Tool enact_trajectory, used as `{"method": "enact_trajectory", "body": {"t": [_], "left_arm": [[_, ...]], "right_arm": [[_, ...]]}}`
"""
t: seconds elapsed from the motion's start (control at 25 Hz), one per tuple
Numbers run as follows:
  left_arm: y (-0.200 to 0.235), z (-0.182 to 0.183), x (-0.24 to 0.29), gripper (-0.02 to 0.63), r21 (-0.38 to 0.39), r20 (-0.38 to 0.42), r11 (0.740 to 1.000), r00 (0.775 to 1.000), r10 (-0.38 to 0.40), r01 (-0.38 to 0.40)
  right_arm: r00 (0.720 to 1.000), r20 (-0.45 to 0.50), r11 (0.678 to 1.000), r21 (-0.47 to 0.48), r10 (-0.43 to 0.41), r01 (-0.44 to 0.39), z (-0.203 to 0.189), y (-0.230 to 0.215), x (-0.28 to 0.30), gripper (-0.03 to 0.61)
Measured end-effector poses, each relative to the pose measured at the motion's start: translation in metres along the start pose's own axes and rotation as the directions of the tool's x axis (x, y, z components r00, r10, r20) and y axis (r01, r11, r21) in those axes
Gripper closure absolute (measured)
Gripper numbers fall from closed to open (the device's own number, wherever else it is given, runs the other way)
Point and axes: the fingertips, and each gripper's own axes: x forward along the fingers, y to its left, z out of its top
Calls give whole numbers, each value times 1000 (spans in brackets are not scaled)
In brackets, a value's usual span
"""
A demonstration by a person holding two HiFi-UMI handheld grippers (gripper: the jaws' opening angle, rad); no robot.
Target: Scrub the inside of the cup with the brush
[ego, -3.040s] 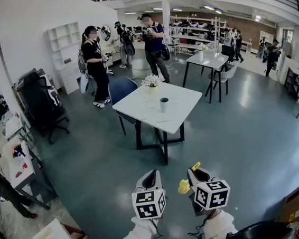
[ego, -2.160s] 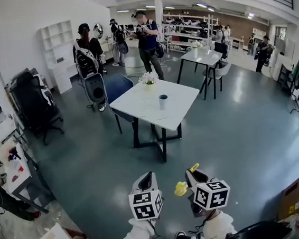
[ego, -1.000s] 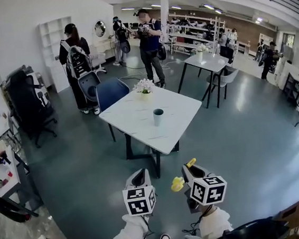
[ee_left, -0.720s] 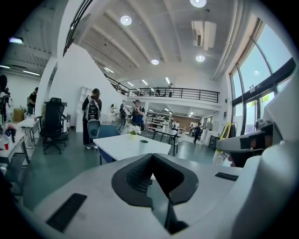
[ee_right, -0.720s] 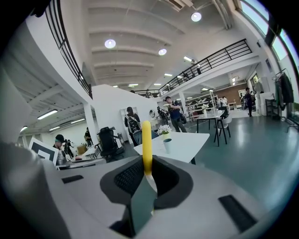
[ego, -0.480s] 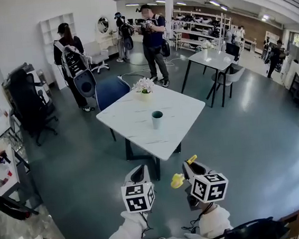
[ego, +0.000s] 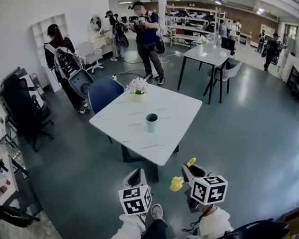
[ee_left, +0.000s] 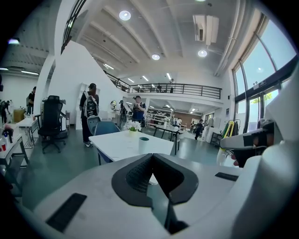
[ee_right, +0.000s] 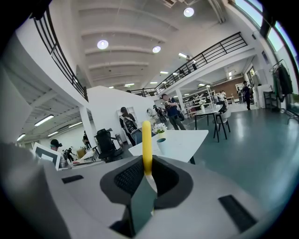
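A pale cup (ego: 152,122) with a dark inside stands upright near the middle of the white table (ego: 123,119); it also shows as the cup (ee_left: 144,145) and the cup (ee_right: 161,145). My left gripper (ego: 136,177) is shut and empty, held in the air short of the table's near corner. My right gripper (ego: 188,169) is shut on the yellow brush (ego: 178,182), whose handle (ee_right: 146,144) stands up between the jaws. Both grippers are well away from the cup.
A small flower pot (ego: 137,89) stands at the table's far side, a blue chair (ego: 102,94) behind it. Several people (ego: 146,34) stand further back. A second table (ego: 209,56) is at the right, a black office chair (ego: 20,106) at the left, grey floor all round.
The table and cup have come nearer and lower in the head view as I walk toward them. Both grippers stay side by side, jaws unchanged. A shoe now shows below the left gripper.
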Motion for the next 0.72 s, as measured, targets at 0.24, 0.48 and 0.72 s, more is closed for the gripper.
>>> {"method": "enact_trajectory", "body": {"t": [0.24, 0.48, 0.72], "left_arm": [[-1, 14, 45, 607, 12, 17, 1000, 1000, -21, 21], [14, 55, 97, 607, 38, 57, 999, 998, -24, 22], [36, 80, 150, 607, 35, 61, 999, 998, -8, 6]], "right_arm": [[999, 36, 1000, -8, -26, 26, 26, -27, 24, 474], [997, 80, 1000, -25, -15, 17, 72, -39, 73, 474], [995, 100, 1000, -5, -17, 18, 101, -61, 121, 474]]}}
